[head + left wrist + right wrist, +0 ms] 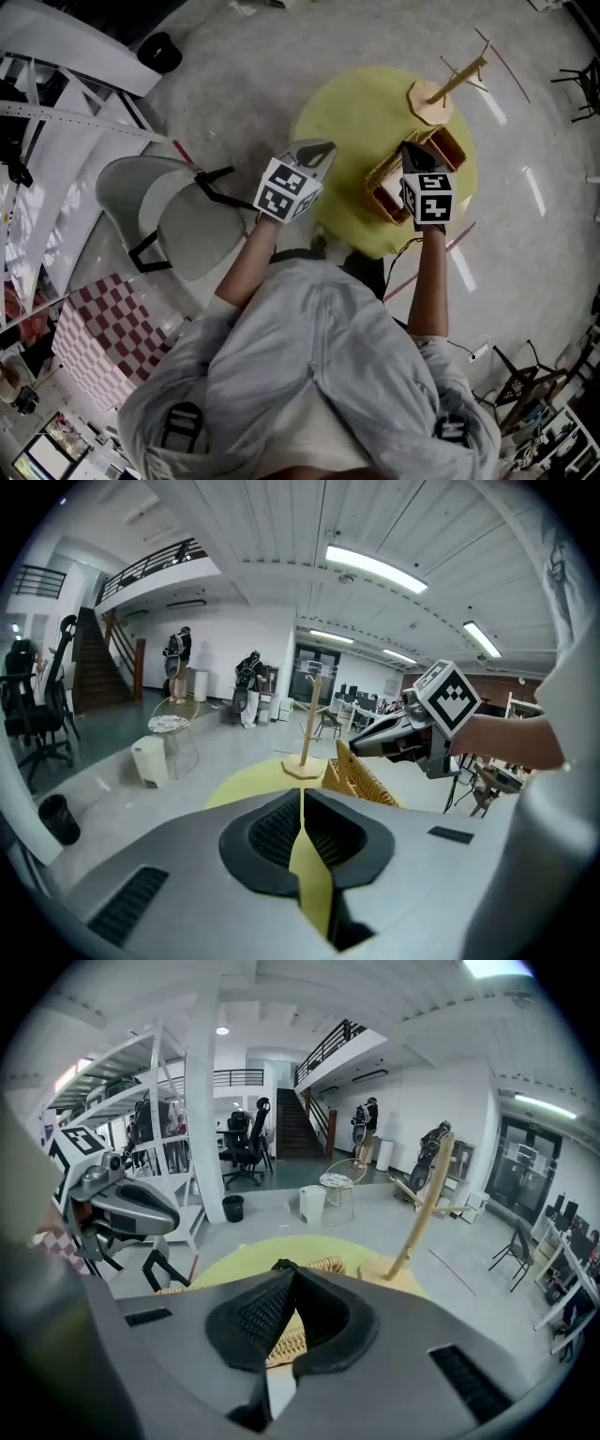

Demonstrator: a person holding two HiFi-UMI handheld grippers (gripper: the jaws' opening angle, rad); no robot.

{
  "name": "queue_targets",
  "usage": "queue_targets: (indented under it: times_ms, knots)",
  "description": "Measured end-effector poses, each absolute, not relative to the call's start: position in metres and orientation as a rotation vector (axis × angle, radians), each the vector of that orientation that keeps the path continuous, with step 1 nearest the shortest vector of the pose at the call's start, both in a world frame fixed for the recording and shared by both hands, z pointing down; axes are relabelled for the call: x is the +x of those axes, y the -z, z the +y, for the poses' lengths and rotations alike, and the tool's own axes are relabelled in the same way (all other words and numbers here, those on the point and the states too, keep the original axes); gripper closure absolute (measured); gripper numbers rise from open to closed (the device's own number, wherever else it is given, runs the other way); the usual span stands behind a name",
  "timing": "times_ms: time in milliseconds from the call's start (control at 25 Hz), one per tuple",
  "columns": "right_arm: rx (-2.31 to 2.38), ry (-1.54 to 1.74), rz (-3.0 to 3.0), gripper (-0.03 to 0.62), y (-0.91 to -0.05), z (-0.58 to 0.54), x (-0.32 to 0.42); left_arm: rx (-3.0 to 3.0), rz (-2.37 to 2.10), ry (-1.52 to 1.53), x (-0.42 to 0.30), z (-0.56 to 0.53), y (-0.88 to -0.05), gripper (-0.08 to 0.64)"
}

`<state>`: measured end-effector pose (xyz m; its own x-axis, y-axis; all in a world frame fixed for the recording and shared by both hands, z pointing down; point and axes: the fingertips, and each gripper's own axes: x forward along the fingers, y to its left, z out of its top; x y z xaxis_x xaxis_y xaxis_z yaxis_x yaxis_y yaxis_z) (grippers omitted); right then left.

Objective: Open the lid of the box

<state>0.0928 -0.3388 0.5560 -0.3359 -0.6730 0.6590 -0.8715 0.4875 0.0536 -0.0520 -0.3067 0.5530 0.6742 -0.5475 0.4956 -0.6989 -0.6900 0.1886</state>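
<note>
A wicker box (405, 180) stands on the round yellow table (361, 112), under my right hand. Its woven lid (361, 780) is tilted up, as the left gripper view shows. My right gripper (409, 152) is shut, its tips at the lid's raised edge, where a small dark loop (279, 1265) shows between them. The wicker (286, 1340) shows through the gap behind the jaws. My left gripper (327, 148) hovers over the table's left edge, apart from the box. Its jaws are shut with nothing in them (302, 796).
A wooden branch stand (436, 94) rises on the table's far side, just behind the box. A grey chair (159, 211) stands left of the table. White shelving (56, 141) and a checkered board (103, 328) are further left. A black bin (161, 52) sits on the floor.
</note>
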Motion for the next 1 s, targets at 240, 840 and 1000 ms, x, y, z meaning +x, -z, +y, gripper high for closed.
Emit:
queue_targets:
  times_ms: [240, 840, 1000]
  knots:
    - [1.197, -0.473, -2.095, 0.569, -0.576, -0.353, 0.073, 2.477, -1.021, -0.593, -0.073, -0.31, -0.559, 0.522]
    - [1.012, -0.569, -2.038, 0.536, -0.626, -0.345, 0.037, 2.364, -1.07, -0.617, -0.105, -0.297, -0.585, 0.522]
    - [1.029, -0.591, -2.045, 0.529, -0.629, -0.34, 0.042, 2.362, -1.059, -0.626, -0.102, -0.291, -0.589, 0.522]
